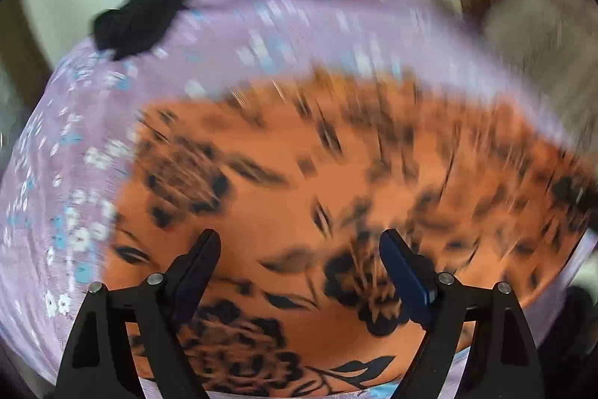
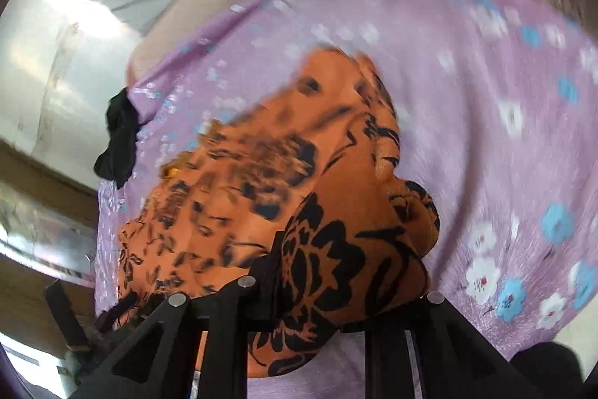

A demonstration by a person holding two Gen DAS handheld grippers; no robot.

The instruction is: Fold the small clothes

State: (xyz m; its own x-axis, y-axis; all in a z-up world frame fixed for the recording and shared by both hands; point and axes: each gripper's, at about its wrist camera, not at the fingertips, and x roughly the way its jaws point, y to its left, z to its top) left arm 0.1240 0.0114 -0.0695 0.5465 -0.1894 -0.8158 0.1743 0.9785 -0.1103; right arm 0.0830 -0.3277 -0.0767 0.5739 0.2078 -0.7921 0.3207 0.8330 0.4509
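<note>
At the bottom of the right view, the right gripper (image 2: 317, 309) was clamped on a bunched fold of the orange cloth (image 2: 261, 174), its fingers buried in fabric. In the left view the left gripper (image 1: 299, 249) hung wide open and empty over the cloth, mid-frame. The fold wanted carrying across low and level, edges matched. Behind lay the lilac sheet (image 1: 299, 25) and, upper left, a black garment (image 1: 145, 10).

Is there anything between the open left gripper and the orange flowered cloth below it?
Nothing visible. The left gripper hangs open directly over the orange cloth, which lies on the lilac flowered sheet. The black garment sits off at the sheet's far edge, out of the way. The right gripper is already shut on the cloth's corner.
</note>
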